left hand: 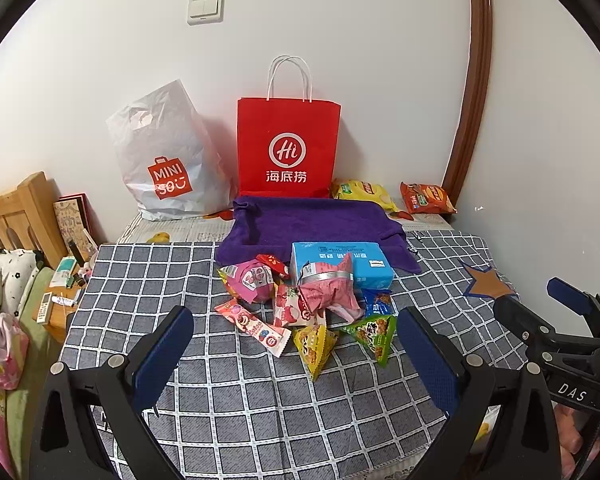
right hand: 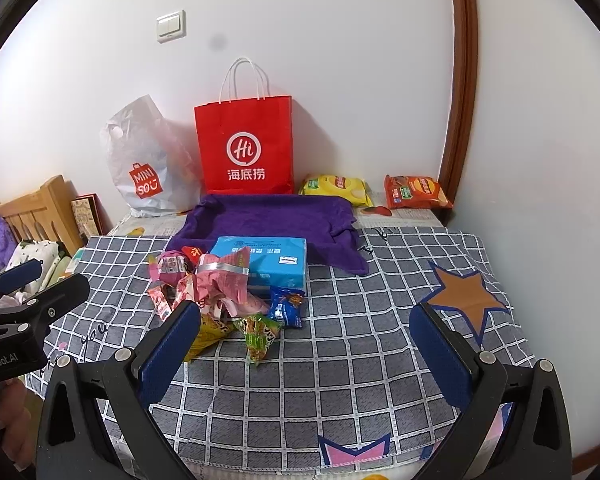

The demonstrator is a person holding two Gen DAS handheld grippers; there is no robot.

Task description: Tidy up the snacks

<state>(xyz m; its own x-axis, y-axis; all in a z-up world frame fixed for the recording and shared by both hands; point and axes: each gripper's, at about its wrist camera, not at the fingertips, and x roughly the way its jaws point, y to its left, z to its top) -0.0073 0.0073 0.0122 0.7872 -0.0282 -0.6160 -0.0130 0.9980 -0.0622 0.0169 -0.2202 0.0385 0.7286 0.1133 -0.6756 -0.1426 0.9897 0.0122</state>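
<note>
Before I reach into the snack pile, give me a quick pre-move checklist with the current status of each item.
1. Left gripper open and empty: ok.
2. Right gripper open and empty: ok.
3. Snack pile within view, ahead of both grippers on the checked cloth: ok.
4. Nearest packets, the yellow triangle pack and green triangle pack, free of other items on top: ok.
5. Purple towel clear as a drop spot: not ok at the front edge, the blue box rests there.
6. Red paper bag open at the top: cannot tell.
</note>
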